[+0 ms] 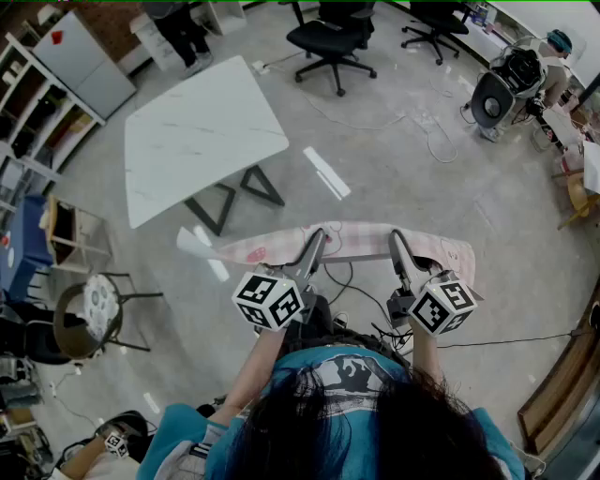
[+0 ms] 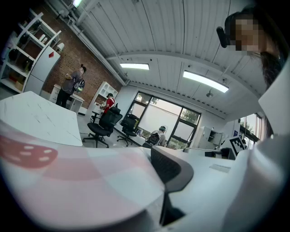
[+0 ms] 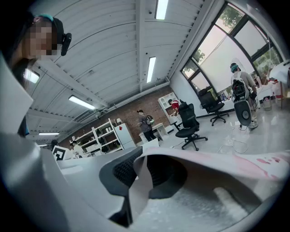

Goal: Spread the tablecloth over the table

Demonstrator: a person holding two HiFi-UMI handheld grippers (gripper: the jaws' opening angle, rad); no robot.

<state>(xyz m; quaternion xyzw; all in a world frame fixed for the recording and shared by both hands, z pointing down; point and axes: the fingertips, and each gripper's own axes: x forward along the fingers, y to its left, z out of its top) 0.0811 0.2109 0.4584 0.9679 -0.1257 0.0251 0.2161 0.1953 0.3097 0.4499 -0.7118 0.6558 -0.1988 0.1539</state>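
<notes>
My left gripper (image 1: 316, 236) and right gripper (image 1: 397, 236) are each pinched shut on the tablecloth (image 1: 356, 242) edge; it looks light and floppy; I'd hold nearer its corners to cover the table (image 1: 202, 136).

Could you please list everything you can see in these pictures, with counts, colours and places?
tablecloth: one, pink-and-white check, stretched between both grippers
table: one, white top, dark legs, ahead left
office chairs: two, black, far side
round chair: one, dark, floor at left
cabinet: one, white, far left corner
cables: several, white and black, on floor
other people: several, room's edges
left gripper: one, grey, jaws shut on tablecloth edge
right gripper: one, grey, jaws shut on tablecloth edge
</notes>
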